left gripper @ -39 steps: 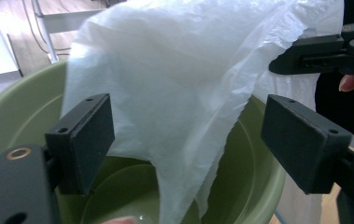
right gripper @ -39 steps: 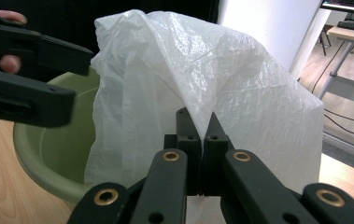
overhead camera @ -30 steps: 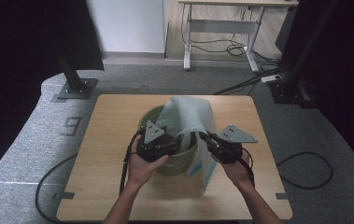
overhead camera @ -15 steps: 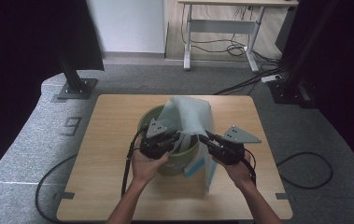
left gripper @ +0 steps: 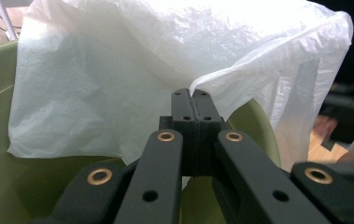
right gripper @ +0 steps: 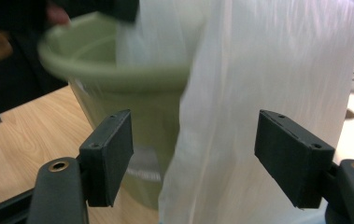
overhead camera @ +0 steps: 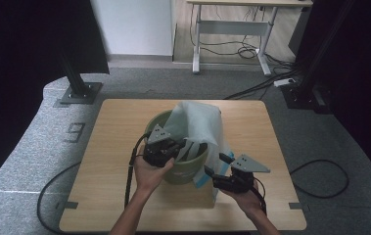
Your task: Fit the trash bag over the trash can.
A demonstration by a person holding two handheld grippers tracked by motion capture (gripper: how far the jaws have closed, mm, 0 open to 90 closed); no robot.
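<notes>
**Ana:** High view first: the green bucket (overhead camera: pixel 180 164) stands near the middle of the wooden table (overhead camera: pixel 109 142), and the white plastic bag (overhead camera: pixel 195 122) is draped over its far-right rim, partly inside, partly hanging down the outside on the right

**Ben:** So the lining is only half done?

**Ana:** I'd judge so. The bag's mouth is not yet spread round the rim; most of the near and left rim is bare green

**Ben:** What about the tongs?

**Ana:** In the left gripper view the left gripper (left gripper: pixel 194 100) has its jaws pressed together on a fold of the bag's edge, just above the bucket's inside. The right gripper (right gripper: pixel 193 158) has just been opening: its jaws stand wide apart, the hanging bag sits between them, and the pads are clear of it

**Ben:** Where is that gripper on the table?

**Ana:** Near and to the right of the bucket, low beside the hanging part of the bag, as the high view shows it (overhead camera: pixel 217 169)

**Ben:** What's left, then?

**Ana:** By my reading, the right one has to take a fresh hold on the loose side, then both must pull the mouth open and fold it over the whole rim
</notes>
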